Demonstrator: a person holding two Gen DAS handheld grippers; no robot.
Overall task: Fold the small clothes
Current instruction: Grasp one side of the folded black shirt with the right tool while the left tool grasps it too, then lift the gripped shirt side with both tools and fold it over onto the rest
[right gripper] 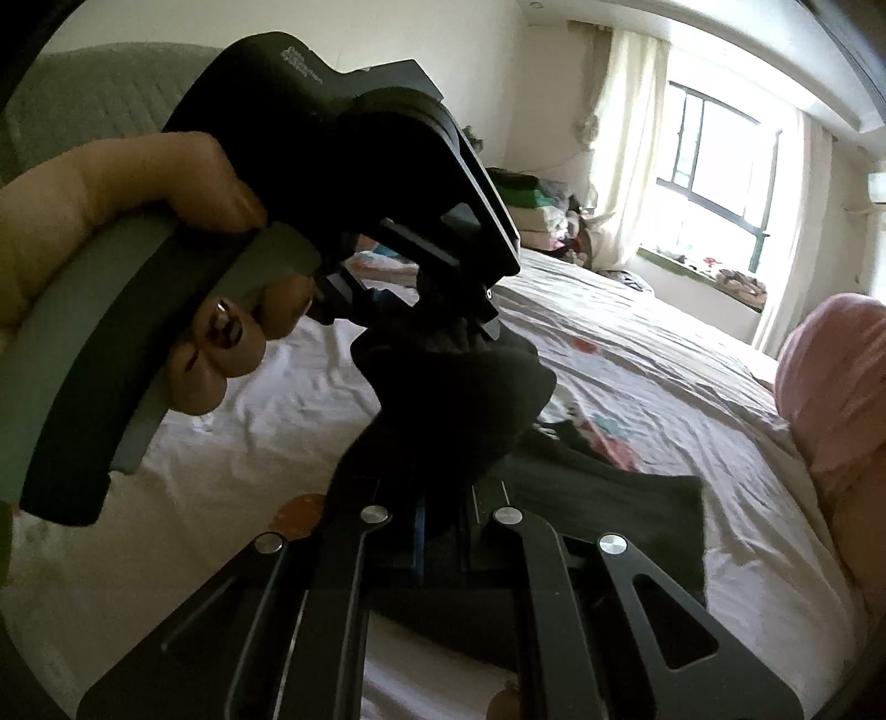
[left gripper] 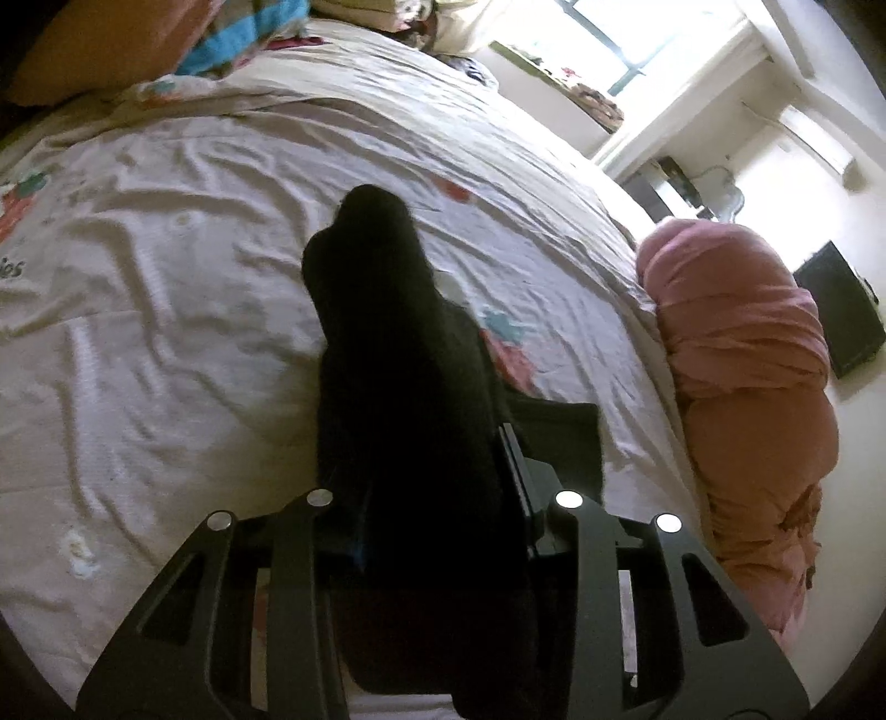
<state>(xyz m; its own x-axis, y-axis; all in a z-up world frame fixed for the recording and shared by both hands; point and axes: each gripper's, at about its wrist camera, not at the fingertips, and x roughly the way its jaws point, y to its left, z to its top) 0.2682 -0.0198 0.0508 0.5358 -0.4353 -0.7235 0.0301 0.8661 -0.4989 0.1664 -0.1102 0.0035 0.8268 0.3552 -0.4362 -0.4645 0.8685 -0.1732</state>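
A black sock hangs stretched between both grippers above the bed. In the left wrist view it fills the gap between the fingers of my left gripper and hides the left one; its far end points away over the sheet. In the right wrist view a hand holds the left gripper, whose fingers pinch the upper end of the sock. My right gripper is shut on the lower end. A dark grey garment lies flat on the sheet under them.
The bed has a wrinkled white printed sheet. A pink rolled quilt lies along its right edge. Pillows are at the head. Folded clothes are stacked at the far side by the window.
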